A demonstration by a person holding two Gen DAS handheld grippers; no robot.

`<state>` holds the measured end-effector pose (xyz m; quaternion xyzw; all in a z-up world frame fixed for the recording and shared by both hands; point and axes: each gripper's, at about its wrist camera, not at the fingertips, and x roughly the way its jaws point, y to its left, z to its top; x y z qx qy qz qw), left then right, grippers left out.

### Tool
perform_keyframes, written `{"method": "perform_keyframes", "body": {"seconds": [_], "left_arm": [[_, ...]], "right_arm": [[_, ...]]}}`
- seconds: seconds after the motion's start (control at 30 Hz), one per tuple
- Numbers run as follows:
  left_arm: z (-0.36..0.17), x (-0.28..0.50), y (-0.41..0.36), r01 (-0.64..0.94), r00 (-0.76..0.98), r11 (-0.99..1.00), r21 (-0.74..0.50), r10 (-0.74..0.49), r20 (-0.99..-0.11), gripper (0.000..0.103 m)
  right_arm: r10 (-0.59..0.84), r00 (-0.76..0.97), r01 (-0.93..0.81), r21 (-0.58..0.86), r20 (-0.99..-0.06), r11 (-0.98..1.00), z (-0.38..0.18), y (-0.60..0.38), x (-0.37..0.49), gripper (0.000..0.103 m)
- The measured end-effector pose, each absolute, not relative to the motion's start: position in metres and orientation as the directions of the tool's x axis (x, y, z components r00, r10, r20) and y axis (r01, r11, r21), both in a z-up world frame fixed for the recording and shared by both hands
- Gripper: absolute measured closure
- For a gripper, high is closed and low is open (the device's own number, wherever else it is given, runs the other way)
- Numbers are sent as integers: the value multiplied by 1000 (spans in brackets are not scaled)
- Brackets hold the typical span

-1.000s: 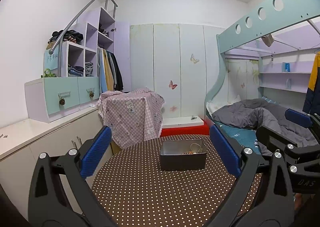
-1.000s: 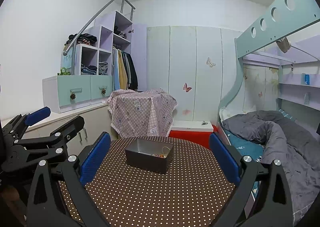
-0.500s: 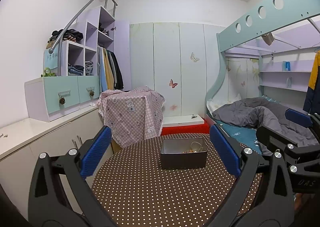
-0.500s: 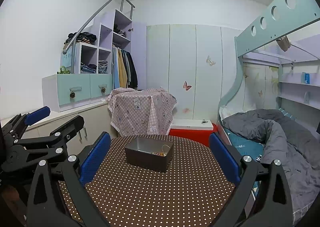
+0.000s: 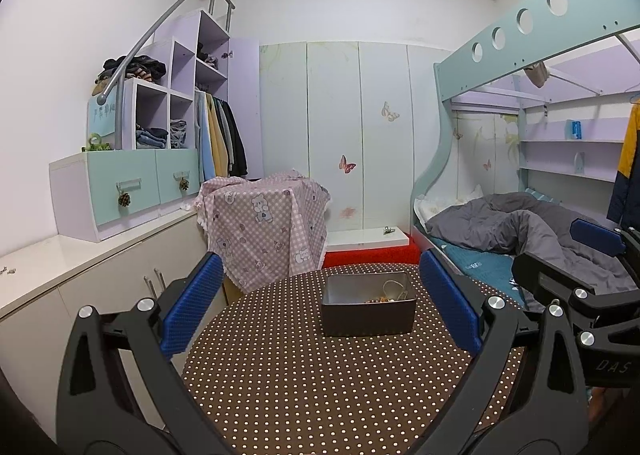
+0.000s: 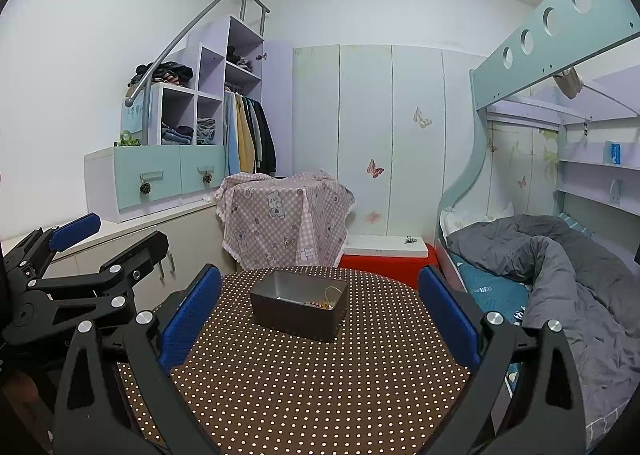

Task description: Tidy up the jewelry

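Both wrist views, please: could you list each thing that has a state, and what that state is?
Left gripper: open, holding nothing.
Right gripper: open, holding nothing.
Box: upright on the table, no lid, jewelry inside.
Drawers: closed.
Wardrobe: doors closed.
Duvet: rumpled.

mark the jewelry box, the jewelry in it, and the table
jewelry box (image 5: 368,321), left wrist view, front wall.
jewelry (image 5: 380,299), left wrist view, bead cluster.
polka-dot table (image 5: 320,387), left wrist view, bare cloth.
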<state>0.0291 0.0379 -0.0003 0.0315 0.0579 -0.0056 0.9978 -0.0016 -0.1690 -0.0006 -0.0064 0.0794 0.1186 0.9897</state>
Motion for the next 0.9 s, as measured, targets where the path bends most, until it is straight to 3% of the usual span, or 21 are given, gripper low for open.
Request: {"method": "perform_keyframes", "body": {"seconds": [0.53,0.7,0.9], "left_arm": [[-17,56,42,5,980,998,65,8,-197,6],[-40,84,42,-24,941,996,90,52,-334,6],[-89,133,63,-80,797,996,29,82,-598,6]], "right_arm": [[269,931,-264,52,-246,963,-17,-171,31,8],[284,889,-277,72,-359,958,-37,-169,60,8],[254,805,-272,47,-536,961,-73,-161,97,8]]}}
